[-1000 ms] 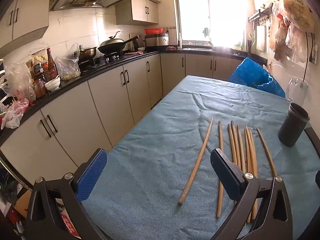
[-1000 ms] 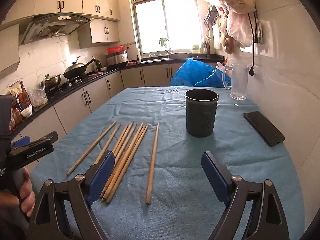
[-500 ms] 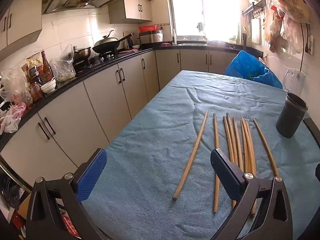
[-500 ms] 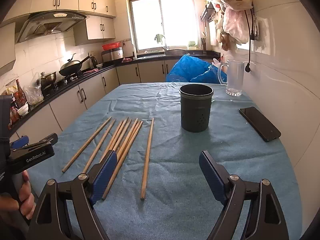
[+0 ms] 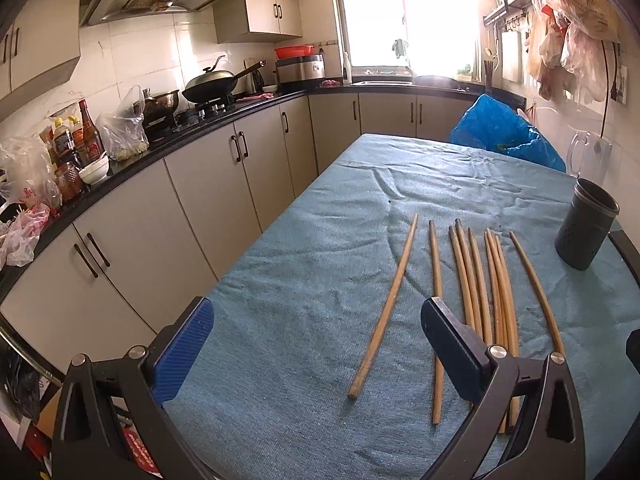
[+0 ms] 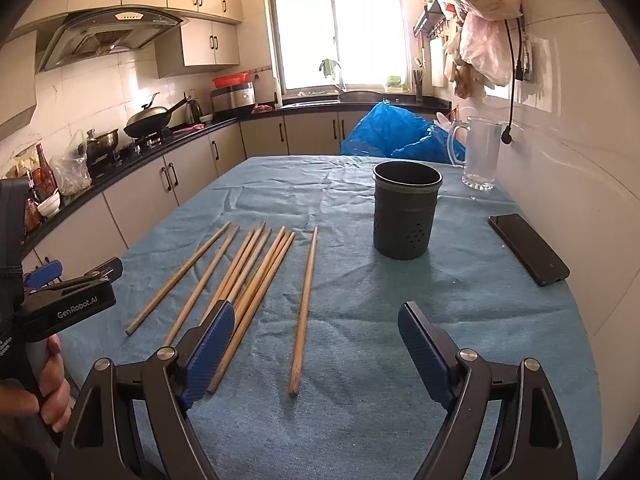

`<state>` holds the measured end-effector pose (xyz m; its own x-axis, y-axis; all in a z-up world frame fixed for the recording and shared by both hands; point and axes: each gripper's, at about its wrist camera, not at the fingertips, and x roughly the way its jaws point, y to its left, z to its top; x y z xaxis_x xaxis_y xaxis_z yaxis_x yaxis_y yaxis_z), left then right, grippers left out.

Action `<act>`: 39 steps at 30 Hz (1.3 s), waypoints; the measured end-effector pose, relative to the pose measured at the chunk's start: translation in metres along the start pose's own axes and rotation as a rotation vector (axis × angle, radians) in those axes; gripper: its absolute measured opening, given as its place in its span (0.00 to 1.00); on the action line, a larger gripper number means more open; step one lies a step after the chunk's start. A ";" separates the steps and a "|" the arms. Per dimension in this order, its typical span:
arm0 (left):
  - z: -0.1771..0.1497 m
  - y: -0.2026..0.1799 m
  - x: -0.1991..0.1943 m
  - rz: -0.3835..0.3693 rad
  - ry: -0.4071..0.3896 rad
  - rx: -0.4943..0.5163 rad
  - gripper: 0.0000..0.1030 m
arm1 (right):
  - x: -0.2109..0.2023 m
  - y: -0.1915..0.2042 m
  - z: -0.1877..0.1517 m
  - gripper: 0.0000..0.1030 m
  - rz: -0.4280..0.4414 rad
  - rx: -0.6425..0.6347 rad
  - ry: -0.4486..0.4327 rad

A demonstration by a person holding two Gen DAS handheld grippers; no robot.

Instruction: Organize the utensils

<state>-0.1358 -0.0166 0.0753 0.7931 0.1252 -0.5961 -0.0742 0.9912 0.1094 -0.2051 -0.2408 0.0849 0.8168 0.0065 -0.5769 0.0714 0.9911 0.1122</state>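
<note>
Several wooden chopsticks [image 5: 476, 280] lie side by side on the blue tablecloth [image 5: 312, 272]; they also show in the right wrist view [image 6: 256, 268]. A dark perforated utensil holder [image 6: 405, 210] stands upright to their right, also in the left wrist view [image 5: 585, 224]. My left gripper [image 5: 316, 344] is open and empty, above the near ends of the leftmost chopsticks. My right gripper [image 6: 316, 344] is open and empty, with a lone chopstick [image 6: 304, 304] lying between its fingers' line of sight. The left gripper also shows in the right wrist view [image 6: 68, 292].
A black phone [image 6: 527, 249] lies near the table's right edge by the tiled wall. A glass pitcher [image 6: 480, 152] and a blue plastic bag [image 6: 396, 136] are at the far end. Kitchen cabinets [image 5: 192, 208] run along the left.
Both grippers have lifted and tilted slightly, so the chopsticks and holder sit a little farther up in view. Both stay open and empty; nothing on the table moved.
</note>
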 end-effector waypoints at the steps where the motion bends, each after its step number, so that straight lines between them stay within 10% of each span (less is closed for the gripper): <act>1: 0.000 0.000 0.001 0.000 0.002 0.001 1.00 | 0.001 0.000 0.001 0.85 0.004 -0.003 0.004; 28: -0.002 -0.006 0.015 -0.019 0.043 0.019 1.00 | 0.023 -0.003 0.017 0.71 0.036 -0.001 0.057; 35: 0.009 -0.006 0.022 -0.150 0.105 0.046 1.00 | 0.026 -0.005 0.019 0.70 0.035 -0.004 0.080; 39: 0.029 -0.001 0.044 -0.262 0.219 0.033 0.72 | 0.028 -0.013 0.021 0.67 0.032 0.021 0.095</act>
<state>-0.0832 -0.0133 0.0717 0.6340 -0.1240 -0.7633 0.1371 0.9895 -0.0469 -0.1715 -0.2562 0.0847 0.7606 0.0518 -0.6471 0.0590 0.9872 0.1485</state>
